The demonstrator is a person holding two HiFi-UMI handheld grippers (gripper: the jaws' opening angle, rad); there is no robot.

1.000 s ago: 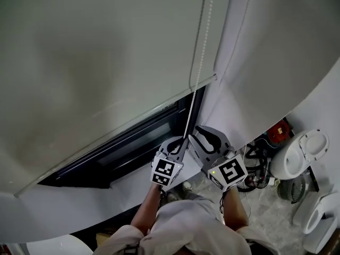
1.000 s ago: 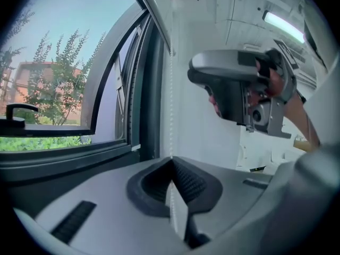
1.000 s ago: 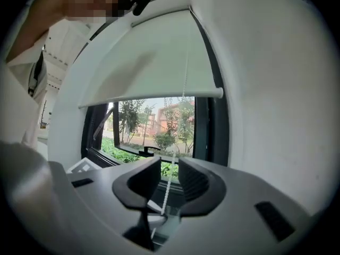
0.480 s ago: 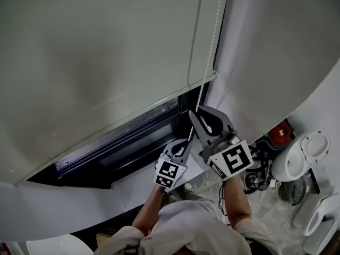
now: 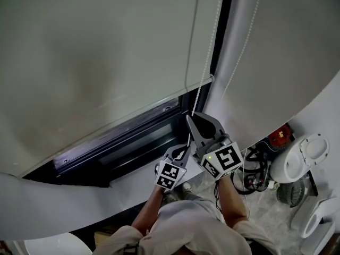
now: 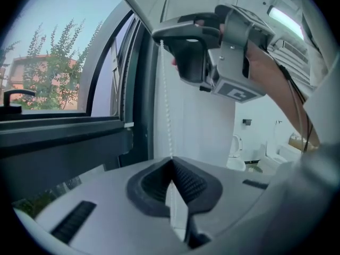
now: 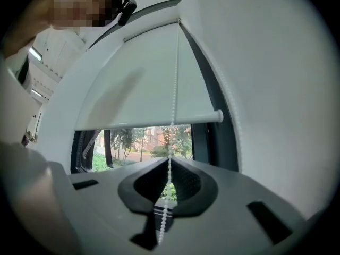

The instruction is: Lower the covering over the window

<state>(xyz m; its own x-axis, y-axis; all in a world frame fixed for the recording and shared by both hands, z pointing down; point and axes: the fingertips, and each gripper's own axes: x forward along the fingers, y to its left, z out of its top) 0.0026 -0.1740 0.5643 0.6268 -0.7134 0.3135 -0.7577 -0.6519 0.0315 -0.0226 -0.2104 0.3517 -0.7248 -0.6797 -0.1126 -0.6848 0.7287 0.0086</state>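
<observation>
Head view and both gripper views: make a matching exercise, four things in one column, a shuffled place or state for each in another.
1 blind
2 left gripper
3 right gripper
4 bead chain

A shut on the chain, upper grip
B covers most of the window, a strip bare beneath
C shut on the chain, lower grip
D hangs by the blind's right edge

Pairs: 1-B, 2-C, 3-A, 4-D.
The right gripper's jaws have just been closing, chain between them.
</observation>
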